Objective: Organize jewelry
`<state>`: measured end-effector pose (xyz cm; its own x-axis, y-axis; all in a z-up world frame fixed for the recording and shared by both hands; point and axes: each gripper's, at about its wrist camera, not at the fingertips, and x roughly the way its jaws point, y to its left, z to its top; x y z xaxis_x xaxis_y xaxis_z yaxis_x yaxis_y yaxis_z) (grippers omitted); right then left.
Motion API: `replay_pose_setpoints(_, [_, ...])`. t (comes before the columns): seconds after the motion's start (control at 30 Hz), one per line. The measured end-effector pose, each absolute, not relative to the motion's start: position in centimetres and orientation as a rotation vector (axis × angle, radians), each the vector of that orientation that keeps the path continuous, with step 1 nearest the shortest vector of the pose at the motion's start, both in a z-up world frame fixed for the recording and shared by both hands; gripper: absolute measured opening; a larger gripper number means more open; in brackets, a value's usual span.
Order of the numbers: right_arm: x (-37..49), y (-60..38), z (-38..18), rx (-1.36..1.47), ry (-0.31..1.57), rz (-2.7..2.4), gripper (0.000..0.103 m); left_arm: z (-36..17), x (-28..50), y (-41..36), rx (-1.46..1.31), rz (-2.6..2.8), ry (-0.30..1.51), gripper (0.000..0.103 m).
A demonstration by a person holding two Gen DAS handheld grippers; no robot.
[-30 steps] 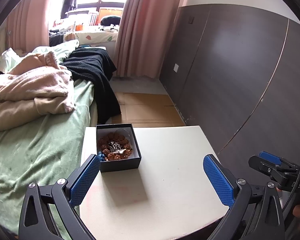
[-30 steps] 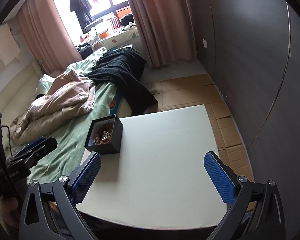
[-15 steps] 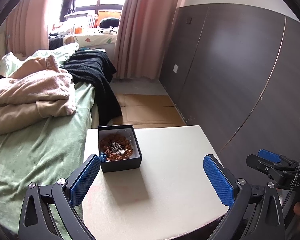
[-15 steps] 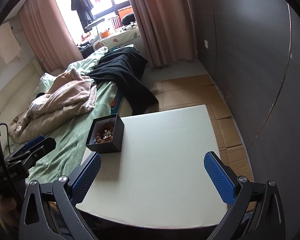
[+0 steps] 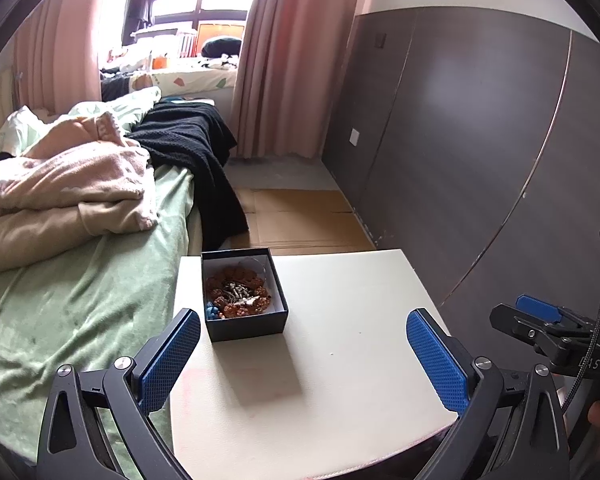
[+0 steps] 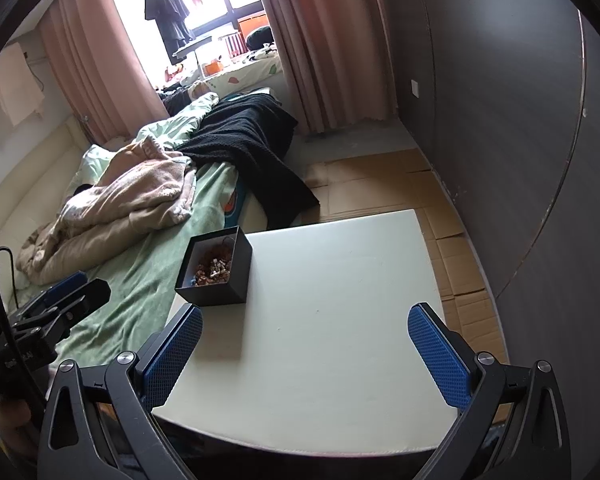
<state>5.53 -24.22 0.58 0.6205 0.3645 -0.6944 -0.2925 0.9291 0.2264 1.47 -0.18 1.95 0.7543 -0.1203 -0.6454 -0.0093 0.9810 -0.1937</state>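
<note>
A small black open box [image 5: 244,320] stands at the far left of the white table [image 5: 340,360]. It holds a heap of jewelry [image 5: 238,298]: brown beads, silver pieces and a few blue beads. My left gripper [image 5: 304,356] is open and empty, hovering above the table just in front of the box. My right gripper [image 6: 306,356] is open and empty, above the table's near side, with the box [image 6: 220,280] ahead to its left. Each gripper shows at the edge of the other's view: the right one [image 5: 540,320], the left one [image 6: 60,296].
A bed [image 5: 80,280] with green sheet, pink blanket and a black throw borders the table's left side. A dark panelled wall [image 5: 480,160] runs on the right. Flattened cardboard [image 5: 300,216] covers the floor beyond the table. Pink curtains and a window lie far back.
Both grippers have lifted and tilted slightly; the box sits a little lower and closer in both views. Jaws stay open.
</note>
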Motion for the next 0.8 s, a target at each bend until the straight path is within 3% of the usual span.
replay_pose_setpoints(0.8, [5.49,-24.6,0.48,0.101,0.826,0.372,0.103,1.84,1.28,-0.16,-0.172,-0.035,0.708,0.103])
